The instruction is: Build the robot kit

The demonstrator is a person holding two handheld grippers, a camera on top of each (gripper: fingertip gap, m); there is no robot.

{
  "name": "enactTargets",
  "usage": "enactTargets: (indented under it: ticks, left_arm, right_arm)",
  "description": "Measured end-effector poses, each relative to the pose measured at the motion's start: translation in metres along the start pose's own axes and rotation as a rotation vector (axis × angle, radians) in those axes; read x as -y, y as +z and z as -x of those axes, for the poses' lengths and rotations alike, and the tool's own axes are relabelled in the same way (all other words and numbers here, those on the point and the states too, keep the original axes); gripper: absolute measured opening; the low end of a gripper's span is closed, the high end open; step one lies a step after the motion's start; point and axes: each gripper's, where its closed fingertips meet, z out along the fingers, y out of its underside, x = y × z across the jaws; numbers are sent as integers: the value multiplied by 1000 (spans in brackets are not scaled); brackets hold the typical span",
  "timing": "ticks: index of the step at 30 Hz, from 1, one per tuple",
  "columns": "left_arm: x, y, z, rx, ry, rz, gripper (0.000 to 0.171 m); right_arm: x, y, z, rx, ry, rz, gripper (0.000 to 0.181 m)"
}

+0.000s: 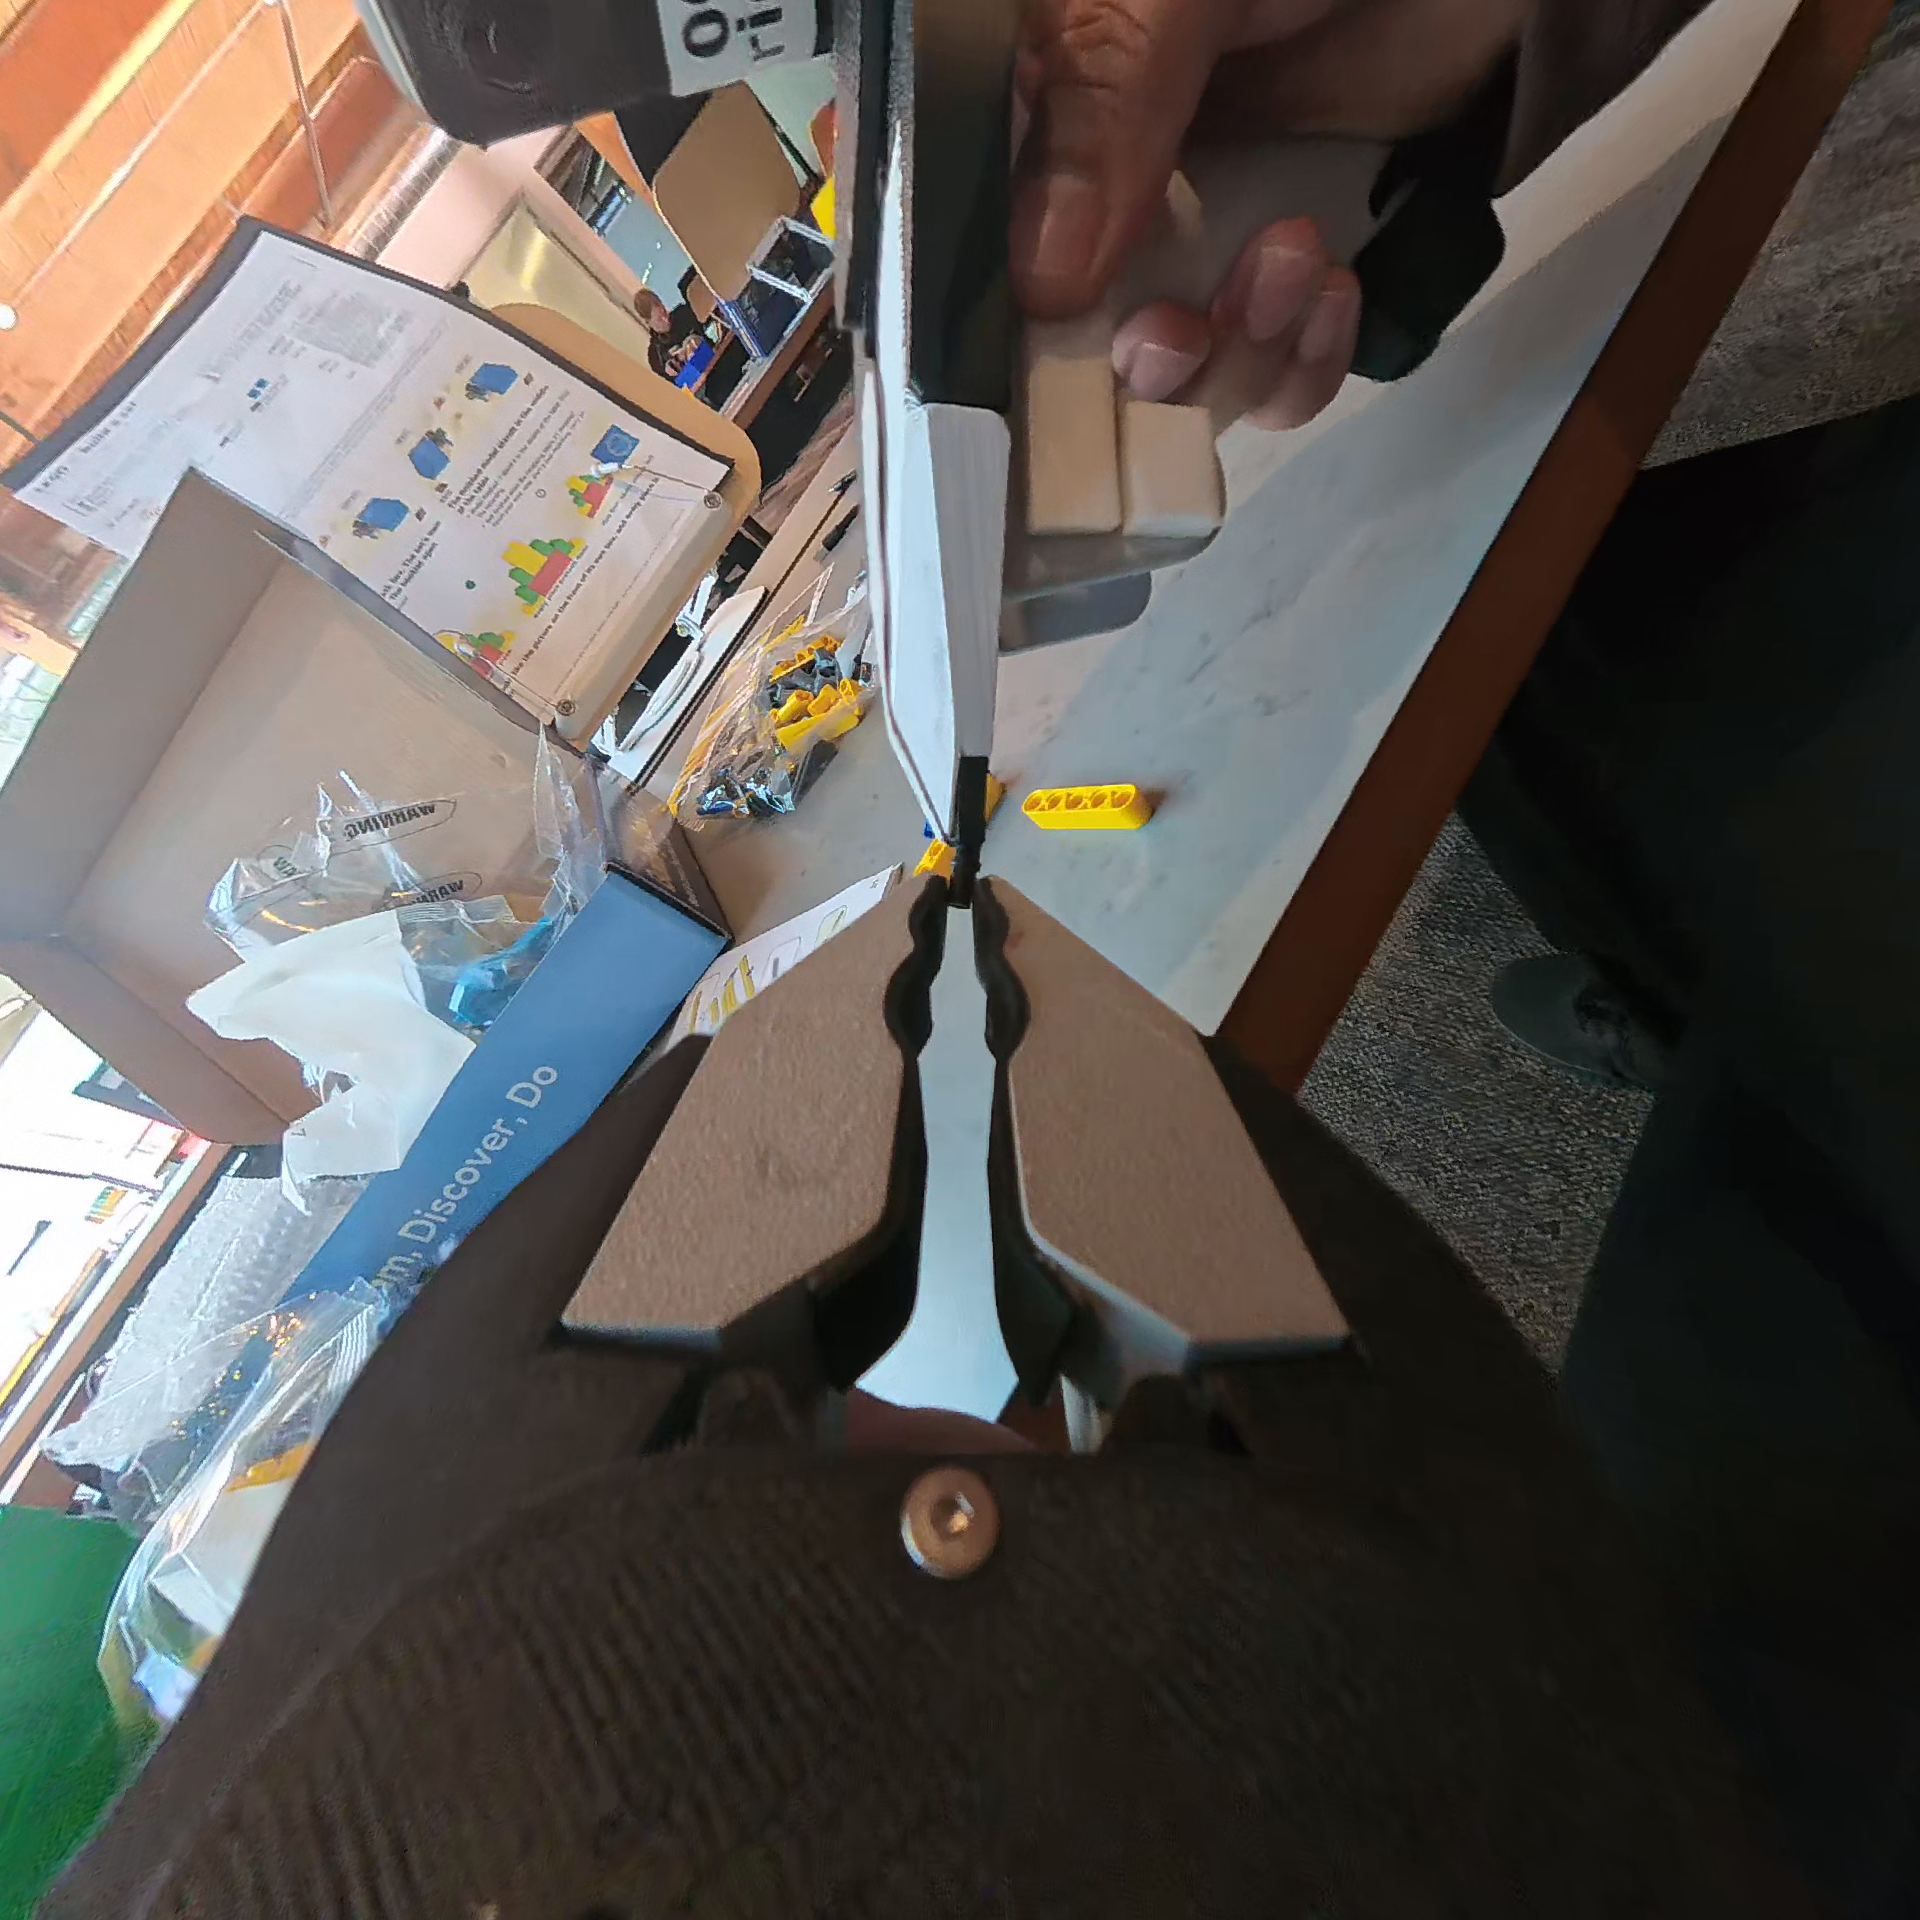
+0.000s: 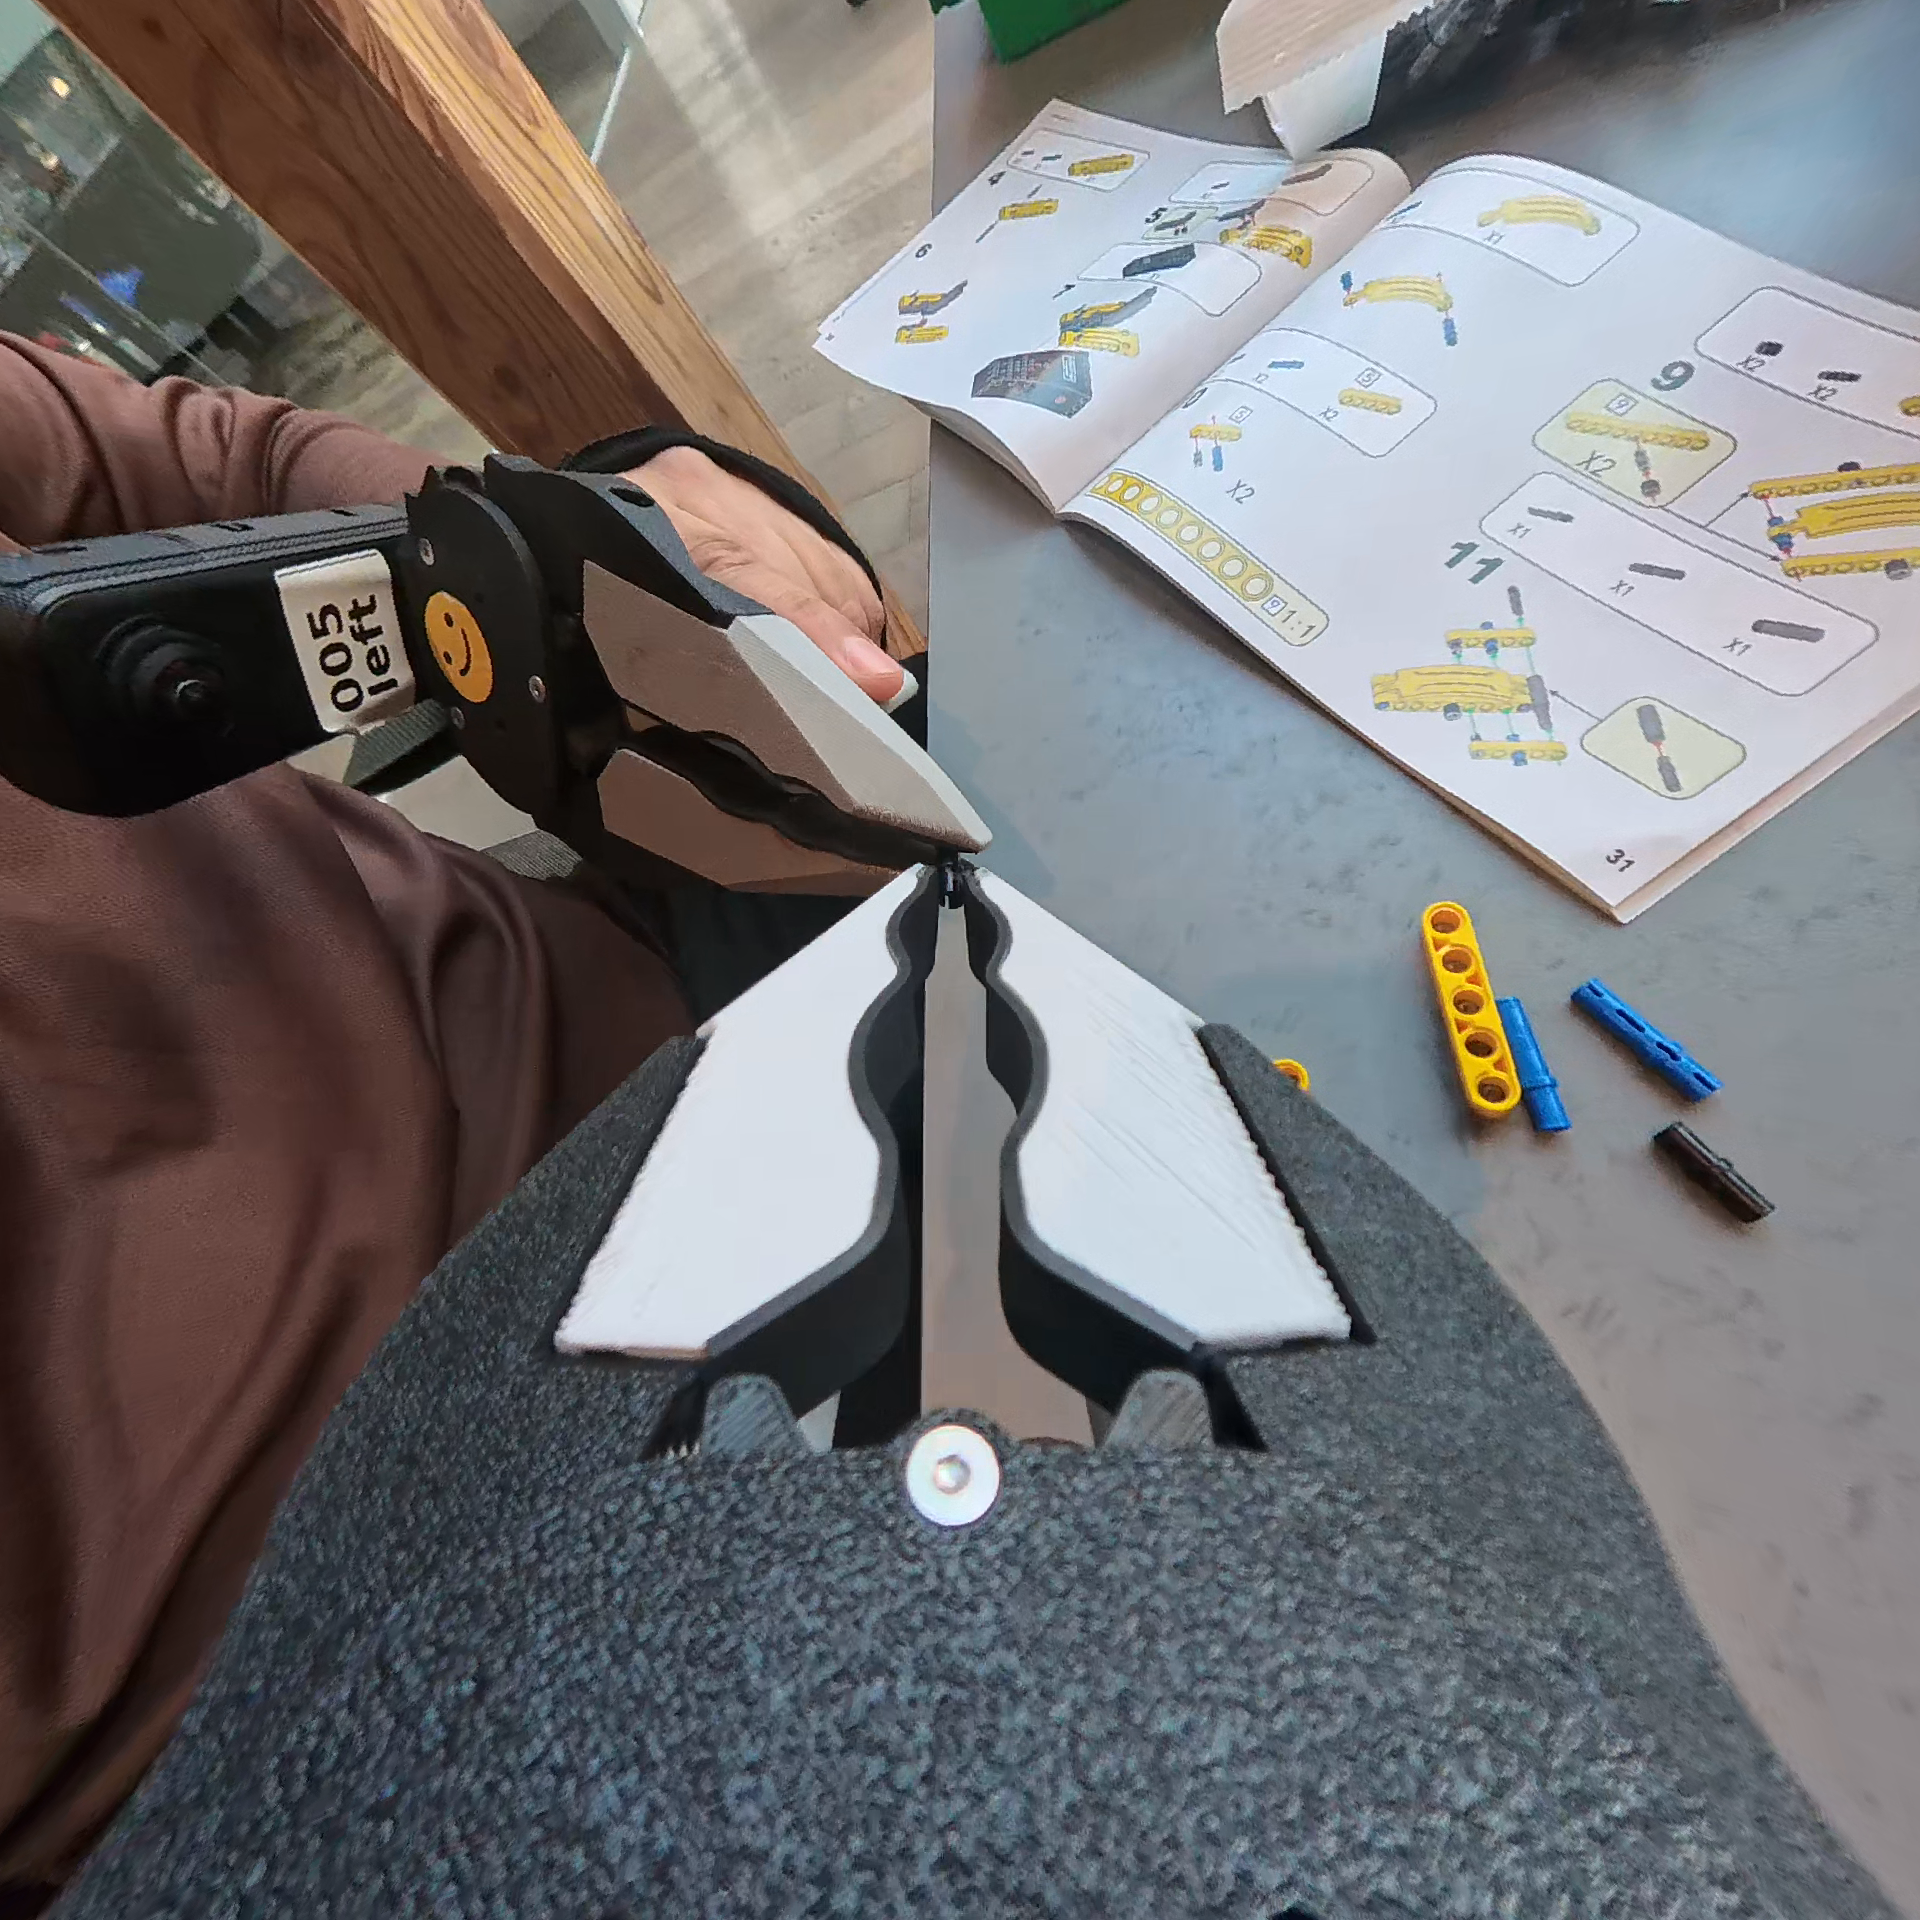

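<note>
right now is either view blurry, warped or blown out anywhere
Left wrist view: windows at the left edge blown out, table edge bowed by the wide lens, left gripper sharp at the tips. Right wrist view: even light, booklet and yellow beam crisp, right gripper body soft near the lens.

L tongs (image 1: 961, 894) closed at the tips, pinching a small black pin (image 1: 968, 831). R tongs (image 2: 951, 883) also closed, tips on the same pin, so both sets meet tip to tip, roughly at right angles. L hand (image 2: 769, 566) wraps its tool from behind, brown sleeve (image 2: 260, 987) at near left. R hand (image 1: 1174, 239) grips its handle, fingers curled.
</note>
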Motion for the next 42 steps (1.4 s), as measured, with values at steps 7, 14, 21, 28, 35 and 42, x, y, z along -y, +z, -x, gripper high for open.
enactTargets:
  ticks: [7, 14, 21, 28, 35, 42]
  left_arm:
    - [-4, 1, 7, 15, -53, 7, 2]
    - [-5, 1, 10, 24, -73, 4, 2]
    - [-4, 0, 12, 29, -90, -11, 2]
    - [0, 0, 13, 34, -92, -27, 2]
    - [0, 0, 15, 42, -98, -31, 2]
    - [0, 1, 16, 43, -113, -28, 2]
  right_arm:
    - [2, -2, -8, -33, -43, -29, 11]
    - [13, -3, -4, -47, -102, -91, 21]
    - [16, 1, 0, -56, -135, -103, 8]
    - [16, 2, 0, -51, -126, -103, 4]
    - [15, -2, -5, -69, -130, -89, 11]
    - [15, -1, -1, -50, -122, -98, 1]
